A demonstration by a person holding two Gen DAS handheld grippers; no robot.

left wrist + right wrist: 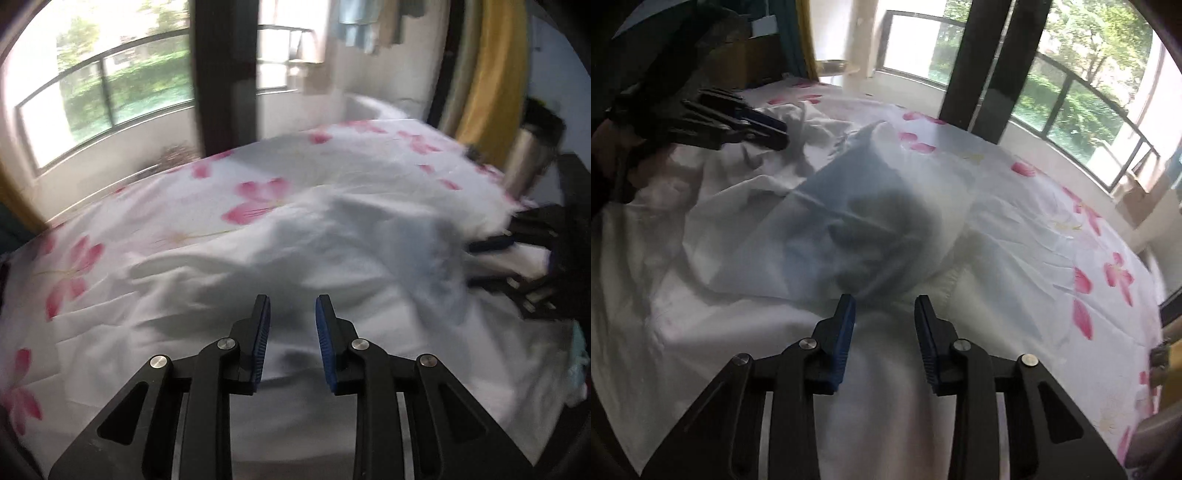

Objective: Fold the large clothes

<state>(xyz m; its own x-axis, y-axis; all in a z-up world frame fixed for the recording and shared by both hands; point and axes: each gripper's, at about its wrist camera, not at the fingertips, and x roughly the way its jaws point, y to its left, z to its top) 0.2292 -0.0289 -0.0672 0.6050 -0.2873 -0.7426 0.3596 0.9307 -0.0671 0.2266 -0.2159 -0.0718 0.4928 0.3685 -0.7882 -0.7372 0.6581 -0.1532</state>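
The white garment (783,236) lies crumpled on the bed ahead of my tongs, thin and half see-through, with bluish-grey shadows in its folds. In the right wrist view a billowed hump of it rises just beyond my right tongs (884,310), and a bunched strip of the same cloth runs back between their two fingers; I cannot tell whether the pads press on it. A stitched hem edge lies just past the right-hand finger. In the left wrist view the garment (369,243) spreads in soft wrinkles ahead of my left tongs (292,314), lying beneath their fingers.
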